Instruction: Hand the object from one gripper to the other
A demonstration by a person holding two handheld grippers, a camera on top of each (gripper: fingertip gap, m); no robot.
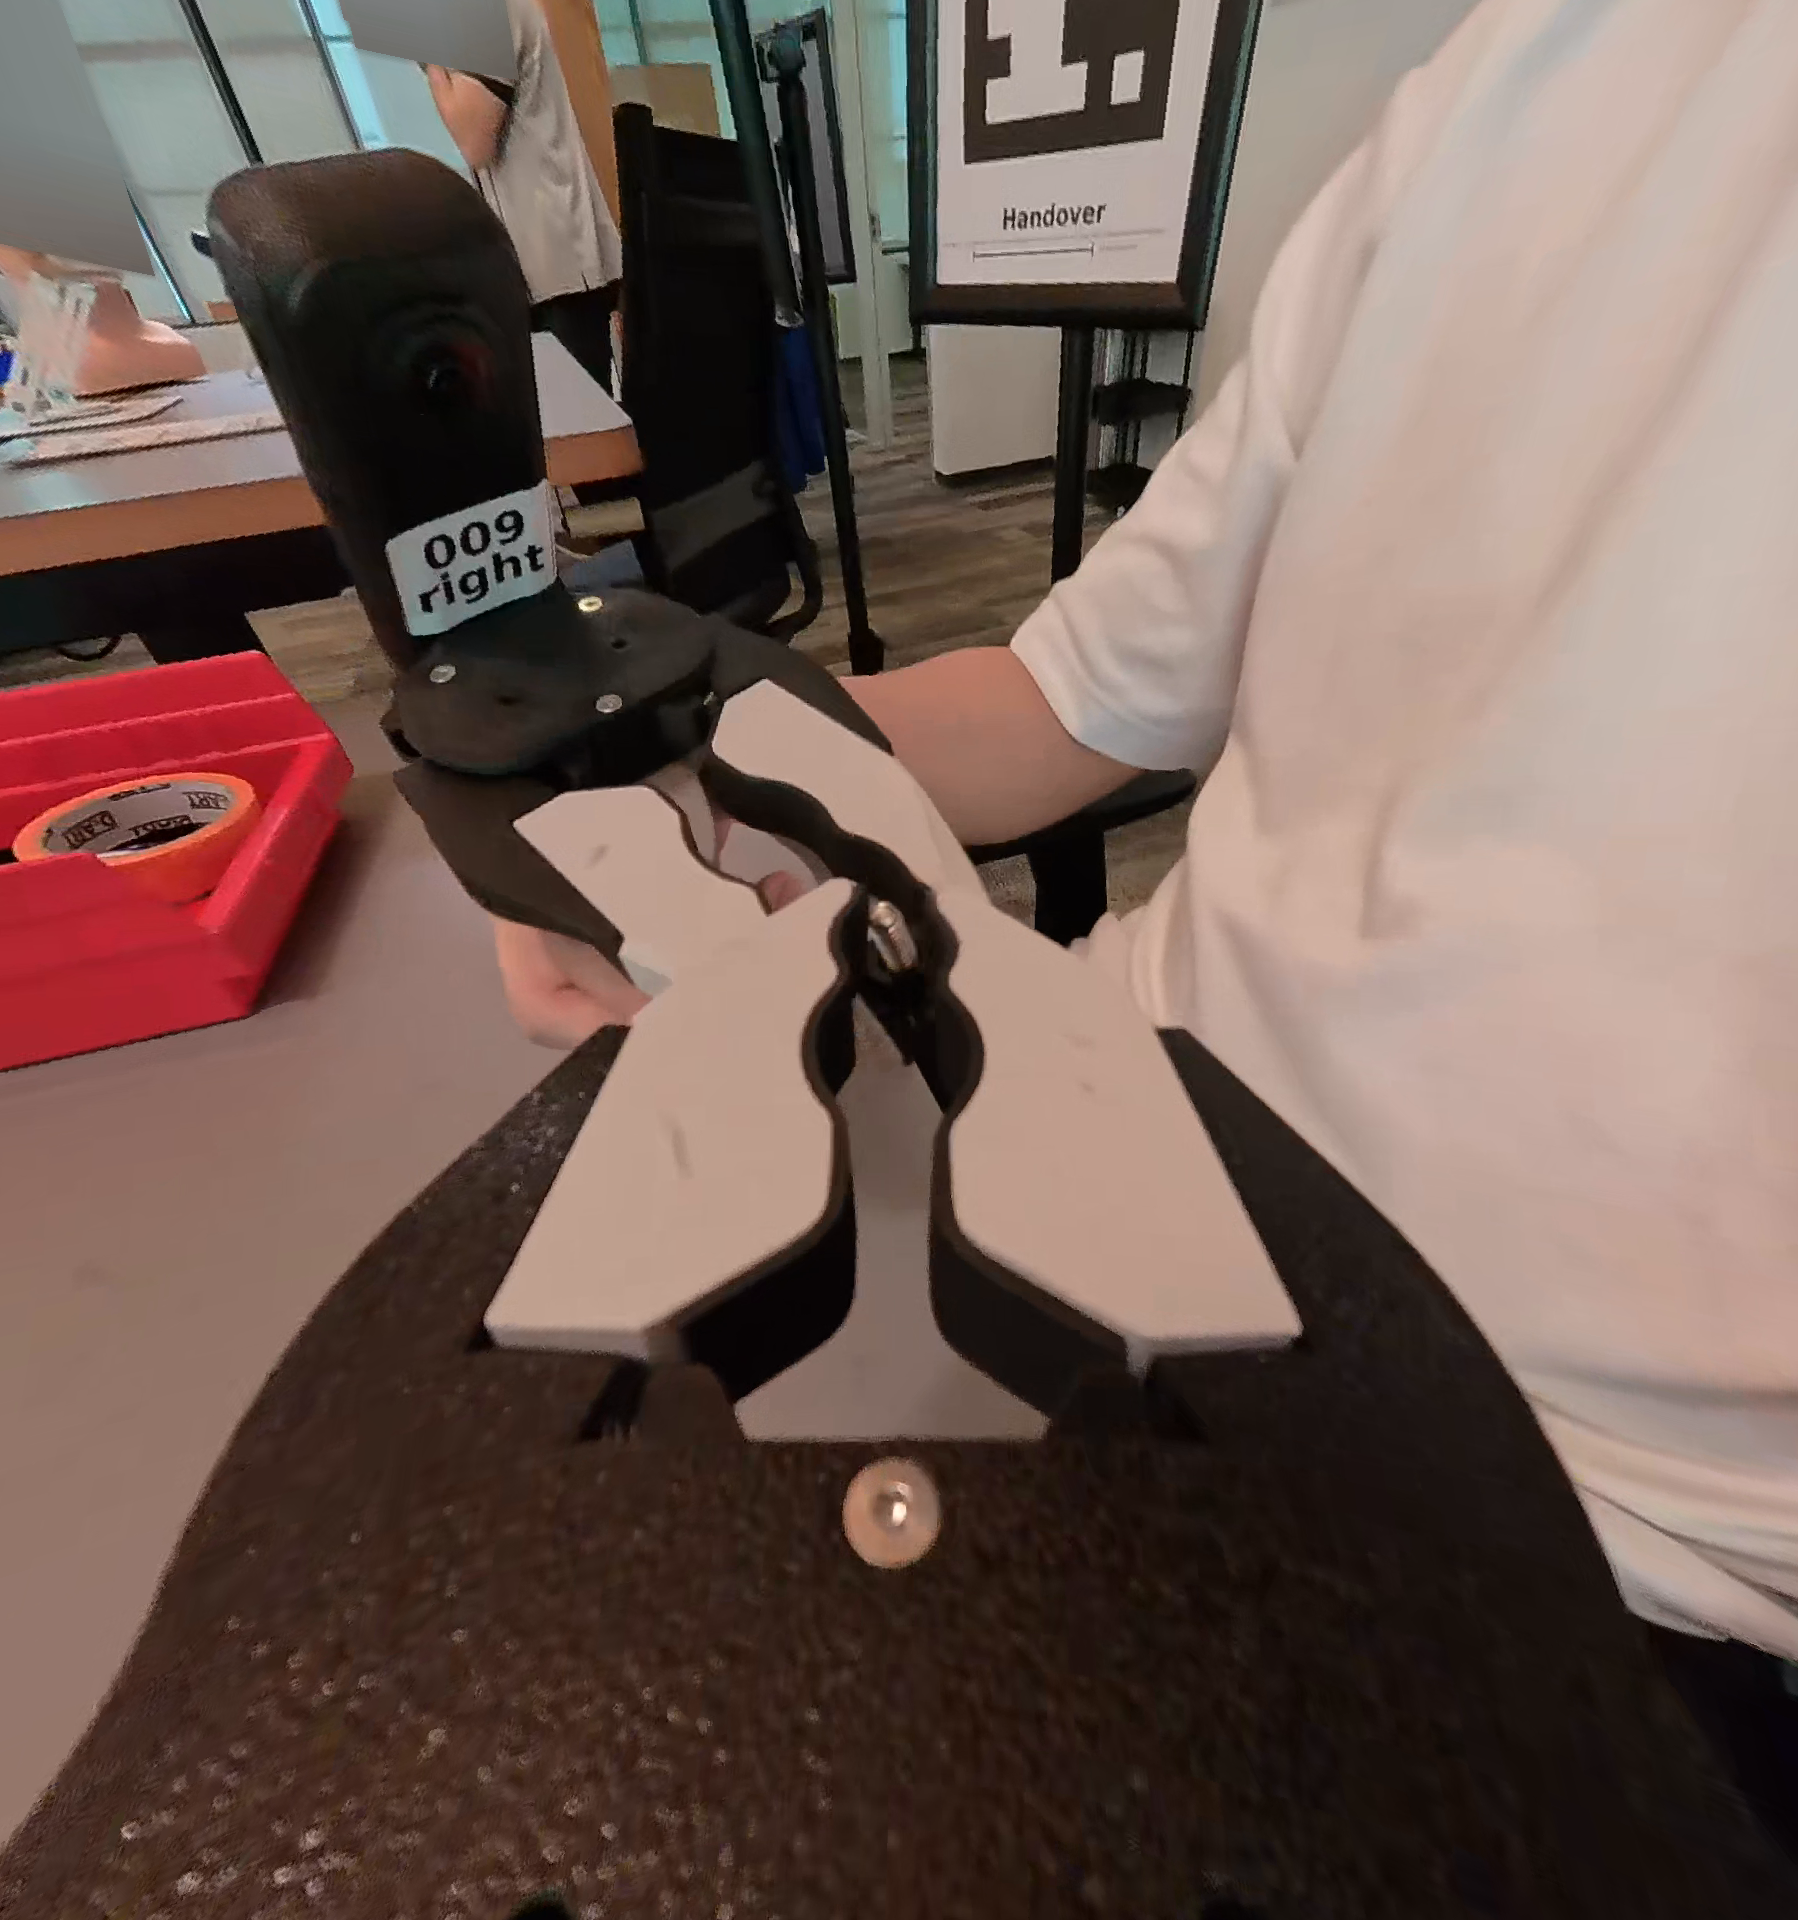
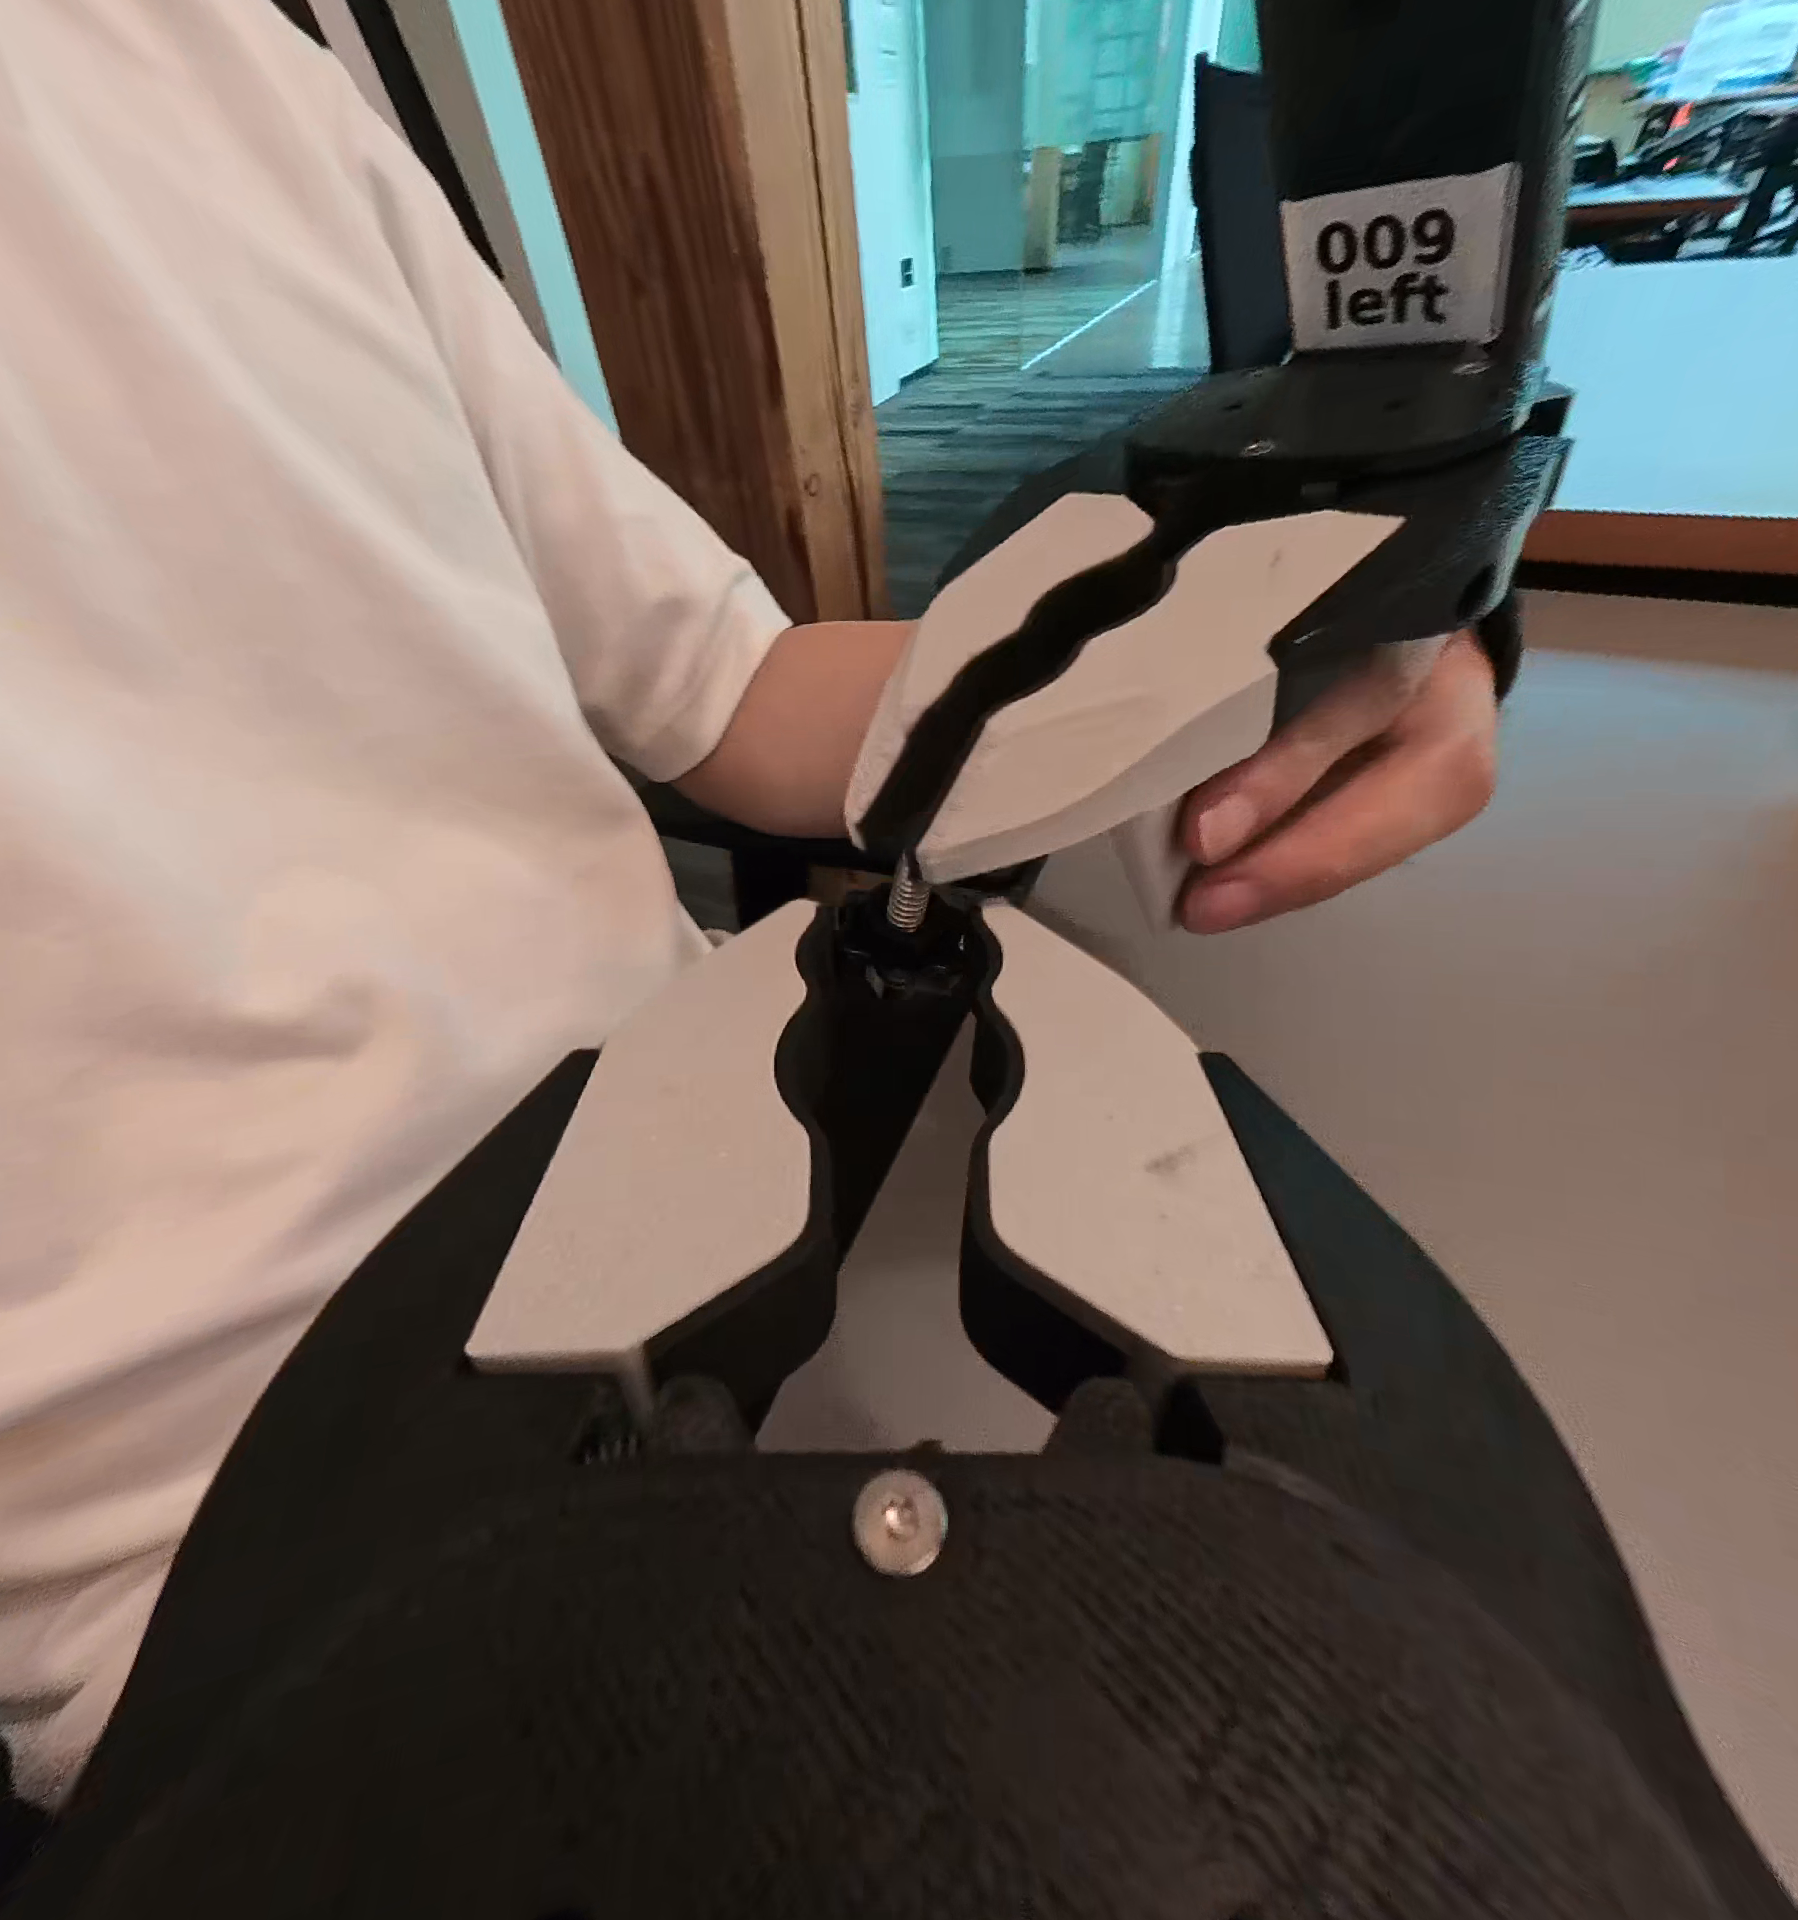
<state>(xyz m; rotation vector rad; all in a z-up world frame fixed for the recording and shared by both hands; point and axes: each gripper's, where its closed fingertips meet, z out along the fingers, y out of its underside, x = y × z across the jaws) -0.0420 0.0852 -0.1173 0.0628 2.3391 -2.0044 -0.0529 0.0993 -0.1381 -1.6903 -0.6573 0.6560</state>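
Together, left tongs (image 2: 900,831) and right tongs (image 2: 900,914) pinch a black-knobbed silver screw (image 2: 903,906).

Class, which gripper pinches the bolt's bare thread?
The left gripper, tips closed on the bolt at its metal thread; the right gripper holds its black knob instead.

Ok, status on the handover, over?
Left claw shut on the knob bolt's threaded end. Right claw shut on its black knob. Both holding, mid-air. Red tray well aside.
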